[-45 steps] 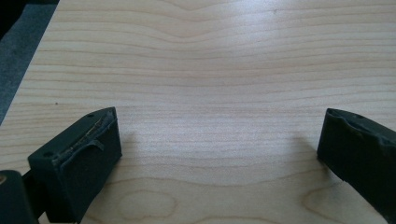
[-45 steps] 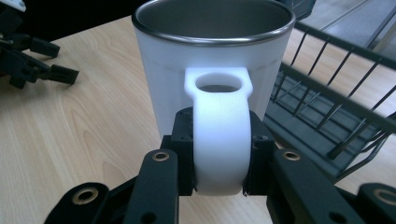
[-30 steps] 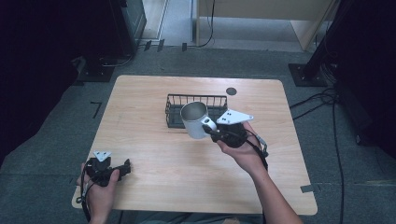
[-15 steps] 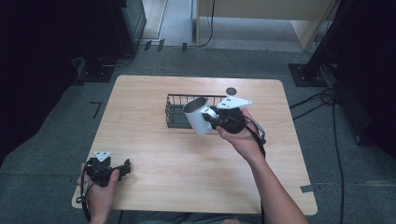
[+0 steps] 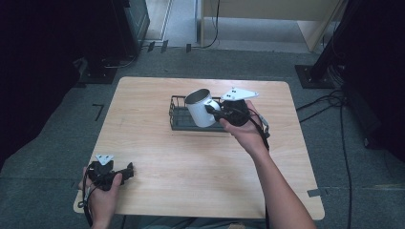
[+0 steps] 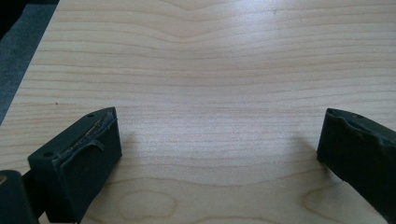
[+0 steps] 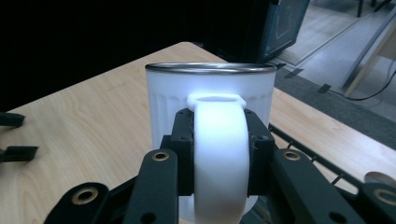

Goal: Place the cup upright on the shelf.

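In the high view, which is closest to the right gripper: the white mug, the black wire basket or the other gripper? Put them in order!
From the right gripper:
1. White mug: held by its handle, over the basket.
2. Black wire basket: just below, at the table's far middle.
3. Left gripper: farthest, at the near left corner.

mug (image 5: 200, 109): white, ribbed, steel rim | basket (image 5: 177, 118): black wire | table (image 5: 191, 157): pale woodgrain

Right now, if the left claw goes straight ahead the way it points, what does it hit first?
Probably nothing: the left claw, jaws wide apart, points low across bare table. The high view suggests it aims toward the right, short of the basket, though depth is unclear.
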A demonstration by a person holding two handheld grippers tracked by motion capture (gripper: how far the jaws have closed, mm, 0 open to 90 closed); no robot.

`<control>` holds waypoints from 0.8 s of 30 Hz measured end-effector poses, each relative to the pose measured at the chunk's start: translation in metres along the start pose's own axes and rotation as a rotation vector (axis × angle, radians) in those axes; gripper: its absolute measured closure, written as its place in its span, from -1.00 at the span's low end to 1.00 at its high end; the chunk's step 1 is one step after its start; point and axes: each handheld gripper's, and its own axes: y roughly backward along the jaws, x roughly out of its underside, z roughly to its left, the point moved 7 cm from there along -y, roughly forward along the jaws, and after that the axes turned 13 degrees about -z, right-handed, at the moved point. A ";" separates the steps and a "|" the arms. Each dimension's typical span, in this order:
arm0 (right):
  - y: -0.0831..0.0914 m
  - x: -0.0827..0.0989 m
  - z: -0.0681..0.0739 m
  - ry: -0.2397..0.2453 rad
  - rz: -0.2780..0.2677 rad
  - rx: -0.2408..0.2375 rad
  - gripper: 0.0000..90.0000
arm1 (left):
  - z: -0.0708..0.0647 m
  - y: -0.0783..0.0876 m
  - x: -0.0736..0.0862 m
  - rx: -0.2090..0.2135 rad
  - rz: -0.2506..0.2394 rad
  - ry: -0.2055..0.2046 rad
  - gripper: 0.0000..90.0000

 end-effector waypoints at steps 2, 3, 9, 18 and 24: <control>-0.002 -0.003 -0.002 -0.005 0.001 0.004 0.59 | 0.000 0.000 0.000 0.000 0.000 0.001 -1.00; -0.003 -0.005 -0.003 -0.006 -0.004 0.000 0.59 | 0.000 0.000 0.000 0.000 0.000 0.000 -1.00; -0.012 -0.011 -0.007 0.002 -0.007 0.004 0.59 | 0.000 0.000 0.000 0.000 0.001 -0.001 -1.00; -0.030 -0.011 -0.022 0.001 0.002 0.036 0.59 | 0.000 0.000 0.000 0.000 0.002 -0.002 -1.00; -0.042 -0.006 -0.030 0.008 0.006 0.049 0.59 | 0.000 0.000 0.000 0.001 0.002 0.001 -1.00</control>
